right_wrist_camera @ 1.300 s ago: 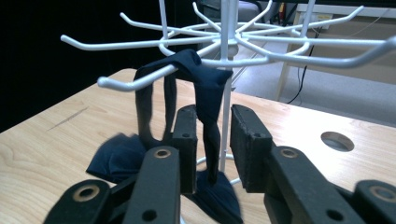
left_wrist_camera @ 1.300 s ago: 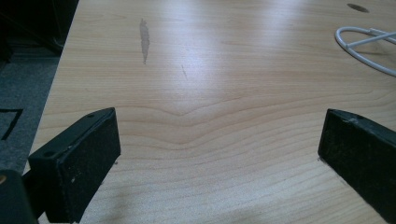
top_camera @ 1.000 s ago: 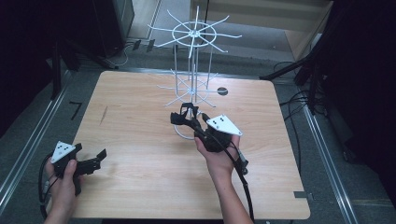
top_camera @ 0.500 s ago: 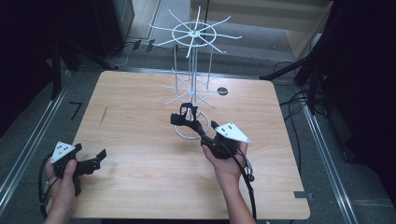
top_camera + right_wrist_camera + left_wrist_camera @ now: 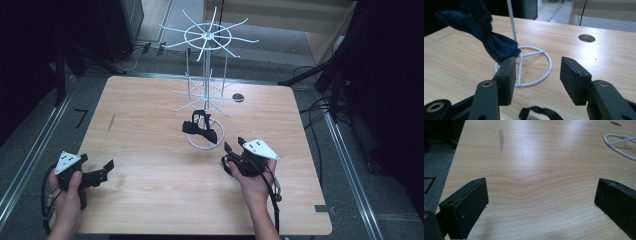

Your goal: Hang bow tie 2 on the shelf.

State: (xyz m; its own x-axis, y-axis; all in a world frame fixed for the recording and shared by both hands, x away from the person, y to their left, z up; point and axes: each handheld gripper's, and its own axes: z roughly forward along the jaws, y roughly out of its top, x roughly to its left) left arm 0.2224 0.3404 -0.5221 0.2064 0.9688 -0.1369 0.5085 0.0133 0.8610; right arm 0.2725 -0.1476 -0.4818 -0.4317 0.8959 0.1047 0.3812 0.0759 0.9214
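The wooden table (image 5: pixel 150 200) carries a white wire rack (image 5: pixel 205 90) at its far middle, and this rack is the landmark here. A dark bow tie (image 5: pixel 199 127) hangs on one low arm of the rack, just above the rack's round base ring (image 5: pixel 524 67). The right gripper (image 5: pixel 231 152) is near the rack, on the person's side of its base; its jaws have just been opening, they stand about half apart and hold nothing, and the bow tie is beside its one jaw, not between the two. A dark strap (image 5: pixel 539 112) lies on the table under this gripper. The left gripper (image 5: pixel 102 170) rests well apart from the rack, wide open and empty. The risk I see: the strap or a jaw could catch the bow tie and pull it off, or a jaw could knock the light rack and tip it.
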